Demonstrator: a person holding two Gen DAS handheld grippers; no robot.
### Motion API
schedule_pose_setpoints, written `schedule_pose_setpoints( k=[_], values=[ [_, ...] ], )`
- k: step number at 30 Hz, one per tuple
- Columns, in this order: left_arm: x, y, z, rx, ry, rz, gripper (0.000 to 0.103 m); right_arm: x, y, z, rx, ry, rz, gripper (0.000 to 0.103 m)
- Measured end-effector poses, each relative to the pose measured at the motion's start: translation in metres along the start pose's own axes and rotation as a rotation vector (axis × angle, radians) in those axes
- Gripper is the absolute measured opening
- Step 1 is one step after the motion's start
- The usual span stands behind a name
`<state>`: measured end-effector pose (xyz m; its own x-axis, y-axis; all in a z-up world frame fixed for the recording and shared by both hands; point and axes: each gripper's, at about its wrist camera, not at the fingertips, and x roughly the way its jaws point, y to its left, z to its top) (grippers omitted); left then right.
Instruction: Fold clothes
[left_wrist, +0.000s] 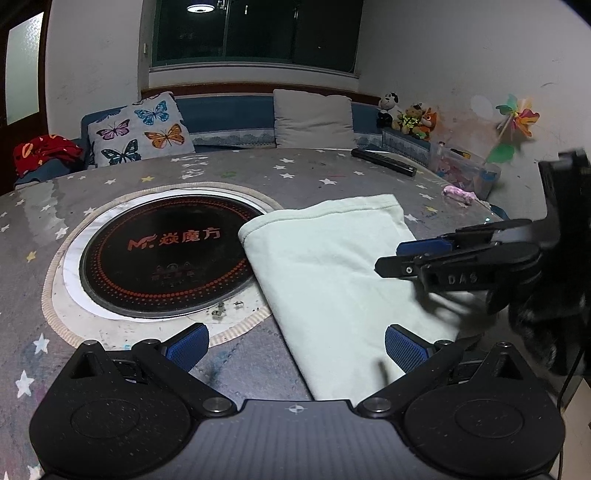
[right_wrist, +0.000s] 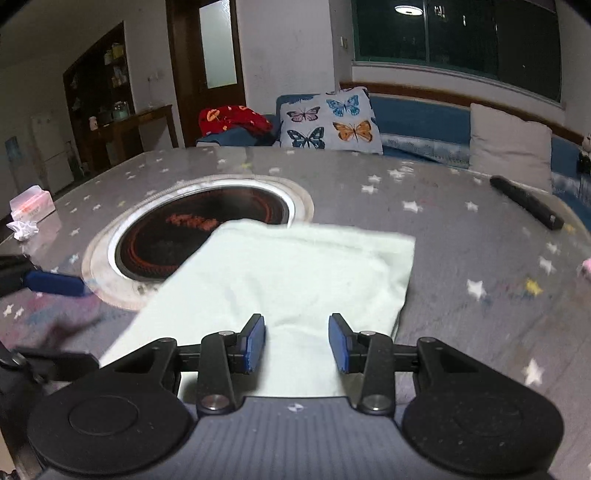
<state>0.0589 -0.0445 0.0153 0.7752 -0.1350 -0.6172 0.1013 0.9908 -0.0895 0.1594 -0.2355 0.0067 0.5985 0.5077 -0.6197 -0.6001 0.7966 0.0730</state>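
On star-print table (left_wrist: 288, 170), pale green folded garment (left_wrist: 332, 266) lies at 3 o'clock of round cooktop (left_wrist: 166, 254). Left gripper (left_wrist: 295, 347) wide, empty; right gripper (right_wrist: 297, 343) part-open, empty over near edge. Best pinch hem squarely, fold evenly.

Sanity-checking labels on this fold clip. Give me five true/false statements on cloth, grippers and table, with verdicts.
1. The pale green cloth lies folded on the star-patterned table. True.
2. The cloth covers the whole round black cooktop. False: it overlaps only one edge of it; most of the cooktop shows.
3. The right gripper has its pads apart, with nothing pinched between them. True.
4. The left gripper is clamped on the cloth. False: its pads stand wide apart, holding nothing.
5. A butterfly cushion sits on the table. False: it is on the blue sofa behind it.
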Motion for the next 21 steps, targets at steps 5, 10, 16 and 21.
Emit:
schedule_pose_setpoints(
  k=[5, 10, 16, 21],
  values=[
    [-0.005, 0.002, -0.002, -0.005, -0.006, 0.011, 0.103, -0.015, 0.005, 0.001, -0.004, -0.028, 0.010, 0.039],
    [-0.003, 0.005, -0.004, -0.017, 0.001, 0.013, 0.103, -0.032, 0.014, -0.012, -0.030, -0.024, 0.033, 0.039],
    [-0.006, 0.001, -0.006, 0.003, 0.005, 0.006, 0.103, -0.043, 0.017, -0.024, -0.003, -0.033, 0.035, 0.039],
    [-0.003, 0.002, -0.011, 0.012, 0.026, 0.008, 0.103, -0.057, 0.025, -0.034, -0.028, -0.038, 0.048, 0.039]
  ],
)
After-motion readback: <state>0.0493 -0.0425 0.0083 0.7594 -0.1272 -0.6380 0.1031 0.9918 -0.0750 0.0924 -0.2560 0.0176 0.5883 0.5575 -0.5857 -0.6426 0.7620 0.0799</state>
